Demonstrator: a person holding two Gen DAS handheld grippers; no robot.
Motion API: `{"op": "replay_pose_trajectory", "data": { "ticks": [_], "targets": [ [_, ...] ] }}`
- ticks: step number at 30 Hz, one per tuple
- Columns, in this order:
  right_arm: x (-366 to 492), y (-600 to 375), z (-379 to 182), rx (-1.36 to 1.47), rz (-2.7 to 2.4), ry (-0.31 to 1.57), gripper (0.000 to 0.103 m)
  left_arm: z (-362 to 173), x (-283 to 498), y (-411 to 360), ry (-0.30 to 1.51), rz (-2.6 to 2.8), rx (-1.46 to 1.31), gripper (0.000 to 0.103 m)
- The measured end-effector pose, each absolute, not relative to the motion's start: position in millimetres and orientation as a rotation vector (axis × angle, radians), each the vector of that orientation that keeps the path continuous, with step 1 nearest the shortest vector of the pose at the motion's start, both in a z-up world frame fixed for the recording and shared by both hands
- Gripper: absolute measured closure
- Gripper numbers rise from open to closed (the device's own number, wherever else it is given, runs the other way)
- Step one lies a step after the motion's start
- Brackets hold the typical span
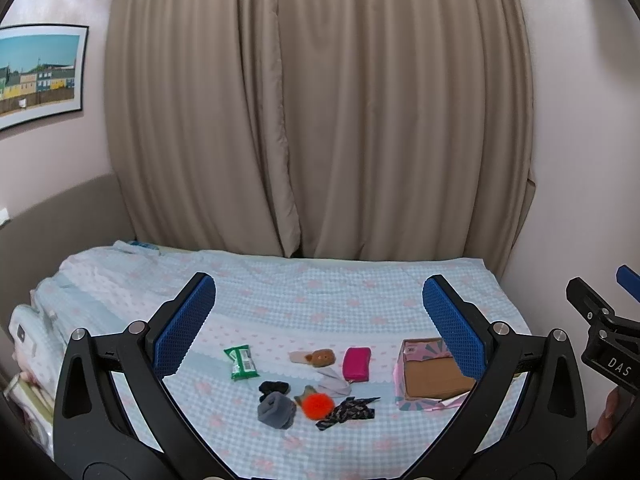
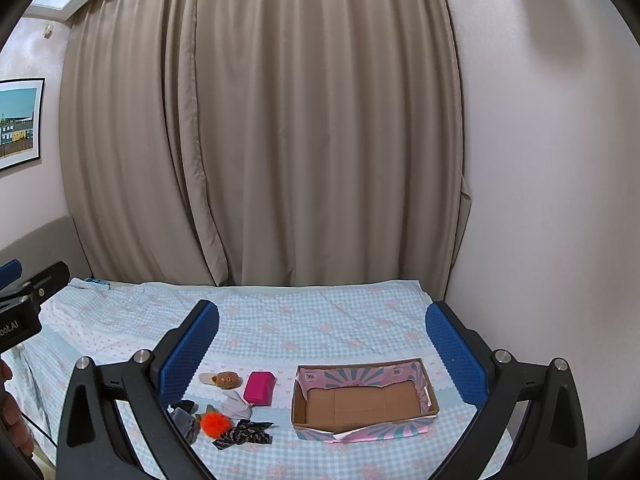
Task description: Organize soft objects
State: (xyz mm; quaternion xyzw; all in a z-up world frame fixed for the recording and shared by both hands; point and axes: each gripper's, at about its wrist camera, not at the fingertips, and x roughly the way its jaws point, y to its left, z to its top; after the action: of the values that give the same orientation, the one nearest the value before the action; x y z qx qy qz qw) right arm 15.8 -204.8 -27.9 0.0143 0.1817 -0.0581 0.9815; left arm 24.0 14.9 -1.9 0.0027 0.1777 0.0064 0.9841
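Two grippers, left [image 1: 319, 320] and right [image 2: 322, 344], hover over the bed [image 1: 320, 292] with fingers spread wide, holding nothing; below them a grey sock [image 1: 276, 410], orange pompom [image 1: 317, 406] and dark cloth [image 1: 346, 412] lie bunched; beyond sit a pink pouch [image 2: 260, 388] and plush [image 2: 227, 379]; the cardboard box [image 2: 362, 420] stands to their right; curtains [image 2: 260, 120] hang behind.

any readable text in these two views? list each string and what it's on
"DAS" – white letters on the black body of the right gripper, seen at the left wrist view's edge.
"bot.AI" – white letters on the black body of the left gripper, cut off by the right wrist view's edge.
Green packet – has print, too blurred to read.
Cardboard box – small round labels on the inner wall, too small to read.
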Motion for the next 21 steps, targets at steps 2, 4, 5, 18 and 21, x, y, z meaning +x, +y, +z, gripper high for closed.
{"op": "replay_pose_trajectory", "data": {
  "ticks": [2, 4, 5, 18, 21],
  "targets": [
    [16, -205, -28, 0.029, -0.116, 0.365, 0.000, -1, 23, 15, 0.357, 0.015, 0.006, 0.000],
    [16, -205, -28, 0.029, -0.116, 0.362, 0.000, 0, 24, 15, 0.358, 0.015, 0.008, 0.000],
    [16, -205, -28, 0.028, -0.114, 0.360, 0.000, 0, 24, 15, 0.359, 0.014, 0.009, 0.000],
    [39, -183, -45, 0.014, -0.060, 0.371, 0.000, -9, 35, 77, 0.371, 0.099, 0.024, 0.000],
    [46, -161, -58, 0.014, -0.055, 0.414, 0.000, -17, 52, 111, 0.415, 0.063, -0.005, 0.000]
  ]
}}
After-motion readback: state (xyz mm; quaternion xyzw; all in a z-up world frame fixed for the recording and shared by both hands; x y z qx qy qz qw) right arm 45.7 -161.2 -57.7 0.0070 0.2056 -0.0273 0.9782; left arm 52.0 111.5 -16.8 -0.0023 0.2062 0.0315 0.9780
